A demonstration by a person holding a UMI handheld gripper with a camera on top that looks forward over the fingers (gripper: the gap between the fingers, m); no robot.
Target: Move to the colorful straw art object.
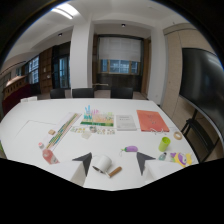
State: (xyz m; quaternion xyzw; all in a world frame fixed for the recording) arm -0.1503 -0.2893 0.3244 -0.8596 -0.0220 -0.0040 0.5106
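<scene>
Claw hovered spread and empty above the near desk edge, roll of tape between its tips, aimed toward the colorful straw art object standing well beyond, mid-desk, not yet reached.

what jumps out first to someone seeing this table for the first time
The eye lands on the big white table strewn with craft items, above all the colorful straw art object standing upright well beyond the fingers, near the table's middle. To its right lies a flat orange-red sheet, and a lime-green cup stands nearer on that side. The gripper is open, with a white cup lying between its dark fingertips.
</scene>
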